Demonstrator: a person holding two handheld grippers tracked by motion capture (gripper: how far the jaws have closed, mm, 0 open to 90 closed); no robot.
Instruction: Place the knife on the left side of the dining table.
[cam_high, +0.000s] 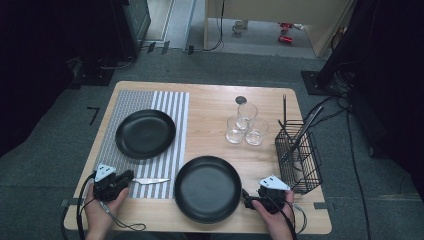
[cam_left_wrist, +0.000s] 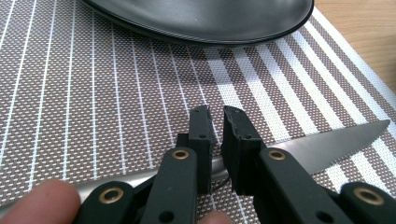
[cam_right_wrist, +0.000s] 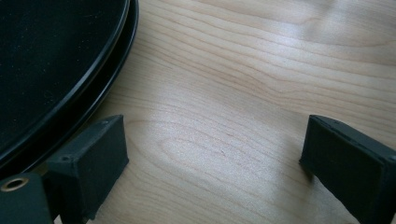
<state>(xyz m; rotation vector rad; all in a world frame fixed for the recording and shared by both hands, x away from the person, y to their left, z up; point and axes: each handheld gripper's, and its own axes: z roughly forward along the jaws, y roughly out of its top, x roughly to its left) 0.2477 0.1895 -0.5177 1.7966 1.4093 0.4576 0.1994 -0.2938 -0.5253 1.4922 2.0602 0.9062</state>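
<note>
**Left claw at knife handle, blade running away along the mat's near edge**

Knife (cam_high: 150, 180) lies flat on the striped placemat (cam_high: 170, 107), near edge, just below the far black plate (cam_high: 145, 133) and left of the near black plate (cam_high: 207, 188). Long axis runs across the surface: handle toward the left claw (cam_high: 127, 176), tip pointing at the near plate. Left hand (cam_high: 102, 210) is right on it; right claw (cam_high: 248, 201) sits well apart, past the near plate.

In the left gripper view the left claw (cam_left_wrist: 215, 116) straddles the knife (cam_left_wrist: 327, 147) where handle meets blade, jaws almost together with a thin slit between them. The metal passes under and behind the pads; whether the pads press on it I cannot tell, so grip is unclear. Any lift turns on this: the claw crosses the knife's axis near the handle end, so the blade would hang out to one side.

Right claw (cam_right_wrist: 212, 154) is released, jaws spread wide over bare wood, nothing between them, rim of the near plate (cam_right_wrist: 70, 70) just beside one jaw.

Hard to make out: handle end is hidden under jaws and a blurred fingertip (cam_left_wrist: 37, 203); blade tip cut off by the frame edge in that view. Three glasses (cam_high: 245, 127) and a wire basket (cam_high: 300, 160) stand further back, untouched.
</note>
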